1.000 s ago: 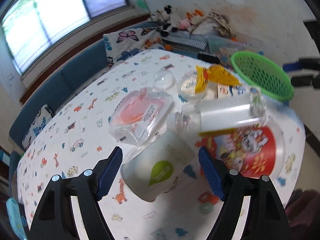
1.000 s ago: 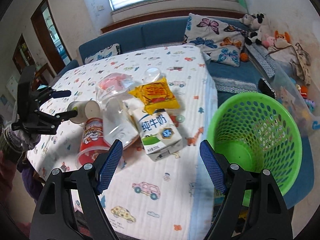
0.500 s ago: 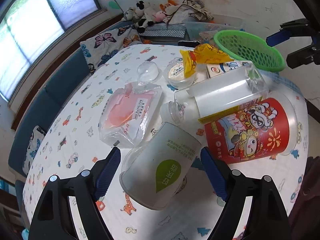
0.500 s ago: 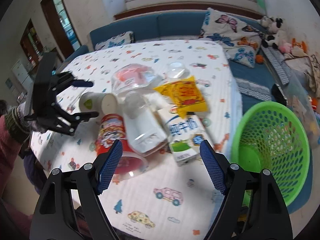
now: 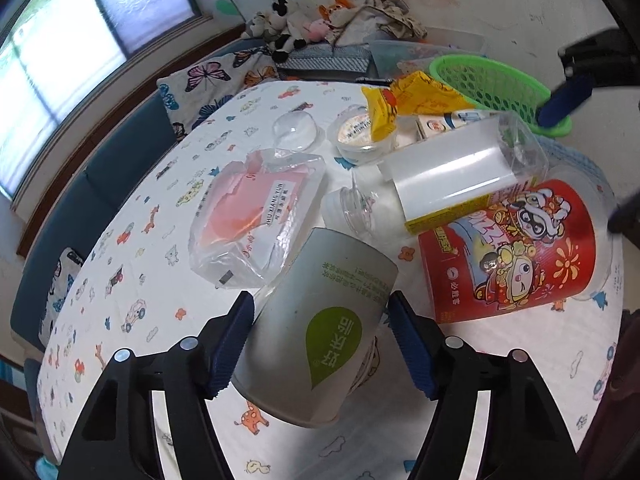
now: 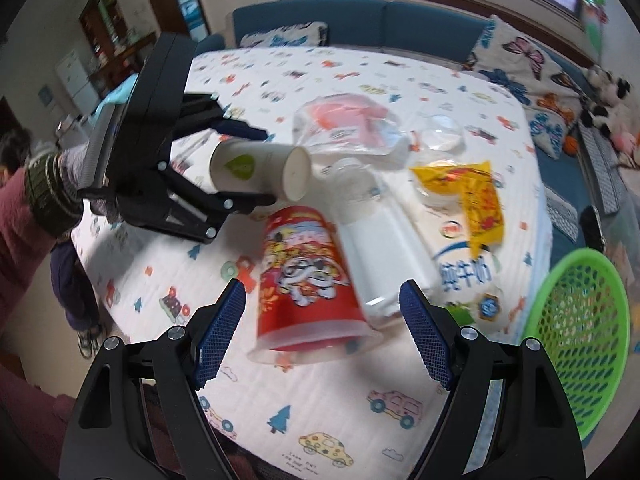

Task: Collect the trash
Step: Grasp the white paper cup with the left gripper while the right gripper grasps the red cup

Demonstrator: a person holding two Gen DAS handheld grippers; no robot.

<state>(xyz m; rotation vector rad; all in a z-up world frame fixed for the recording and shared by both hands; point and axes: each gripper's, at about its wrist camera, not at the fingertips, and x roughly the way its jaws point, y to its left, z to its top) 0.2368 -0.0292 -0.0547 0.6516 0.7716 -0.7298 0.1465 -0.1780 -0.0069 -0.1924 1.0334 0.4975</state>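
A white paper cup [image 5: 320, 332] with a green leaf mark lies on its side between the pads of my left gripper [image 5: 320, 300]. The jaws are closing, and both pads touch the cup's sides. The right wrist view shows the same cup [image 6: 256, 168] in the left gripper [image 6: 264, 166]. My right gripper [image 6: 320, 300] hovers open over a red printed cup [image 6: 308, 280] lying on its side, with nothing gripped. A clear plastic bottle [image 6: 384, 256] leans against the red cup. The green basket [image 6: 580, 340] stands off the table's right edge.
Further trash lies on the patterned tablecloth [image 6: 344, 396]: a milk carton [image 6: 464, 272], a yellow snack packet [image 6: 476, 196], a pink-filled clear bag [image 5: 256, 216], a clear dome lid [image 5: 294, 132] and a small tub [image 5: 358, 136]. A blue sofa with cushions runs behind the table.
The left gripper's jaws have narrowed onto the paper cup and sunk slightly. The right gripper has slid left across the table, from over the milk carton to over the red cup.
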